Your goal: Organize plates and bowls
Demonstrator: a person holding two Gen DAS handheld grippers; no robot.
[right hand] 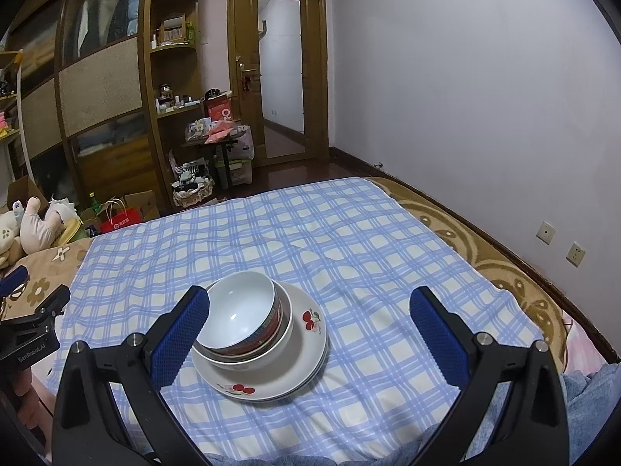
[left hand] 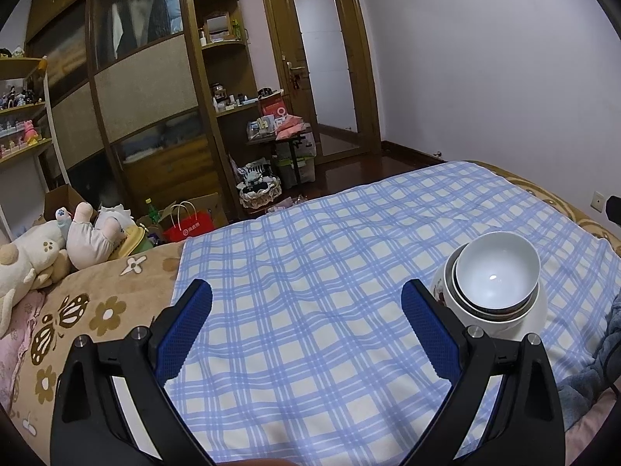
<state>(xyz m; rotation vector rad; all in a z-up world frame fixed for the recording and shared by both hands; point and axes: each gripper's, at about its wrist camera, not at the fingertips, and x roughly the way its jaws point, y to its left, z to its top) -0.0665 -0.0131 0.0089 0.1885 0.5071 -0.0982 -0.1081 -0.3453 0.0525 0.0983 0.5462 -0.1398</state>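
Note:
One stack of dishes stands on the blue checked cloth (right hand: 349,240). At the bottom lie white plates with cherry prints (right hand: 306,365), and nested bowls sit on them, a white bowl (right hand: 238,310) topmost. In the left wrist view the same top bowl (left hand: 496,273) and plate (left hand: 531,320) appear at the right, just beyond my right-hand fingertip. My left gripper (left hand: 306,303) is open and holds nothing, with bare cloth (left hand: 310,272) between its fingers. My right gripper (right hand: 310,310) is open too; its left finger (right hand: 182,334) overlaps the stack's left side.
The cloth covers a bed with a brown flowered blanket (left hand: 97,310). Stuffed toys (left hand: 77,240) lie at the bed's left. A blue towel (right hand: 582,396) bunches at the near right. Wardrobe, shelves and a door (right hand: 279,77) stand across the room. The other gripper's body (right hand: 31,334) shows at far left.

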